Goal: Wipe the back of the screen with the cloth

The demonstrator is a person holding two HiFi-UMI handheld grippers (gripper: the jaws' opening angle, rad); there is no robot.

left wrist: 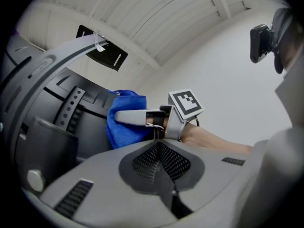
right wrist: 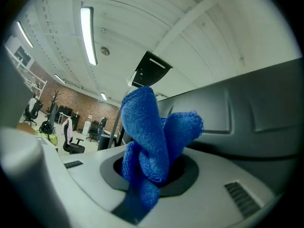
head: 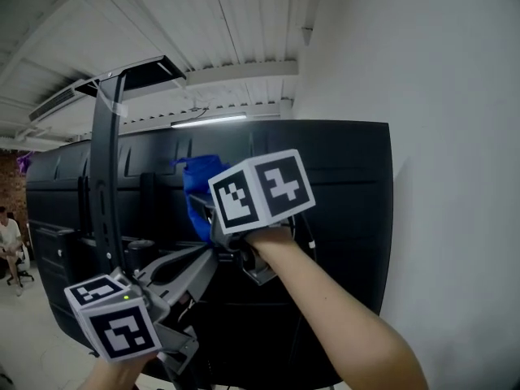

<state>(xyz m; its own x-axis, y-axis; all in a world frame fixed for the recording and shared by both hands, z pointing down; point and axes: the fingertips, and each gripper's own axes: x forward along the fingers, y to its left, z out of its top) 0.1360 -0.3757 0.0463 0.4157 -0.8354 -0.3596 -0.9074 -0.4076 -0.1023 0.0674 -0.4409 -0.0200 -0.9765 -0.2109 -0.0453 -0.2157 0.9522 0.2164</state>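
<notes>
Blue cloth (head: 192, 192), bunched, sits at the upper middle of the black back of the screen (head: 345, 218), just right of the stand column (head: 104, 177). In the head view the right gripper (head: 207, 218) carries it, while the left gripper (head: 191, 270) is lower, jaws aimed toward the stand. Contact between cloth and panel is not resolvable here. Left gripper view: its jaws meet at a seam with nothing between them, and the cloth shows ahead, pinched by the other tool. Right gripper view: jaws clamped on a twisted knot of cloth, two lobes standing proud, panel close behind. Risks, as judged: the hold is on a narrow twist, so drag across the moulded panel could pull it free. The small wad may let a hard jaw tip scrape the plastic. Pressing high could rock the screen, and no view shows the left tool bracing it.
</notes>
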